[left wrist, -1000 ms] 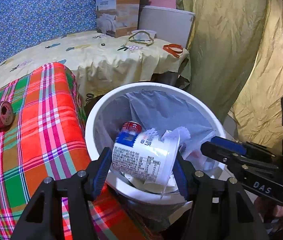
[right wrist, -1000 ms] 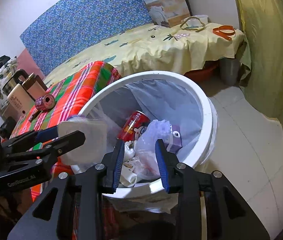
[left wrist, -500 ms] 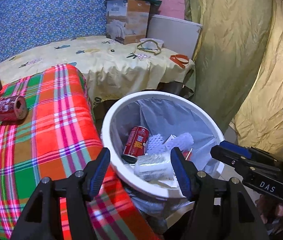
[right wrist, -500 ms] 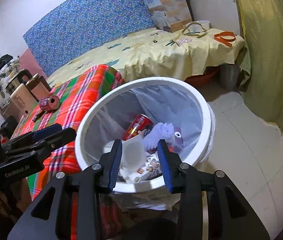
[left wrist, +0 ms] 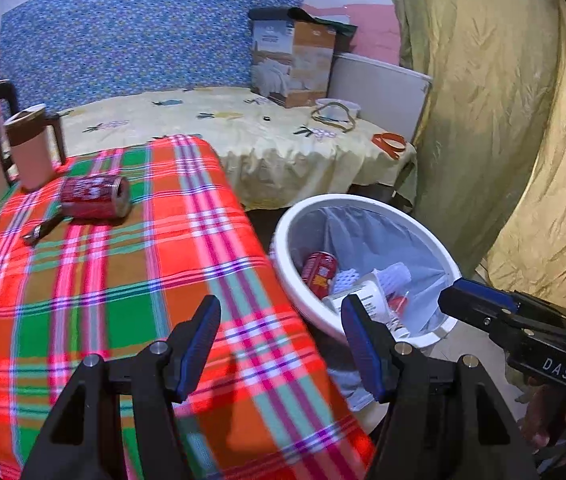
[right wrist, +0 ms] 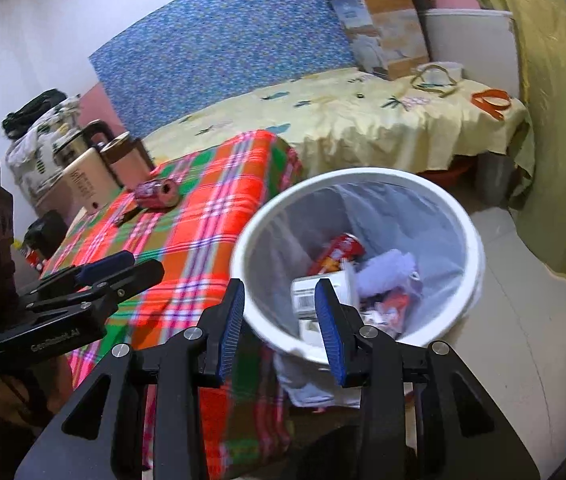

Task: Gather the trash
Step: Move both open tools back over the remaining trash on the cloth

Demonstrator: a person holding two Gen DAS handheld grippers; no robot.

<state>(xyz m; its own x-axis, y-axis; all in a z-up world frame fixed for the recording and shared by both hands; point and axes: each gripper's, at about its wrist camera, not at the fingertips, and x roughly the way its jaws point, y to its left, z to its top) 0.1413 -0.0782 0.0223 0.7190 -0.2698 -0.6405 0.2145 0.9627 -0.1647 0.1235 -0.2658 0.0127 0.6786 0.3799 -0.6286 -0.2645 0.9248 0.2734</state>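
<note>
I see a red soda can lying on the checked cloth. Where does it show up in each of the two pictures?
Left wrist view: the red soda can lies on its side in the upper left, on the plaid tablecloth, just right of the pink mug.
Right wrist view: same can, left of centre, near the cloth's far edge.
Shared landmark: the white trash bin, to the can's lower right in both.

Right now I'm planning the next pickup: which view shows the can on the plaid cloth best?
The left wrist view: the red can lies large and sharp, open end visible. The right wrist view shows it smaller, farther off.
</note>
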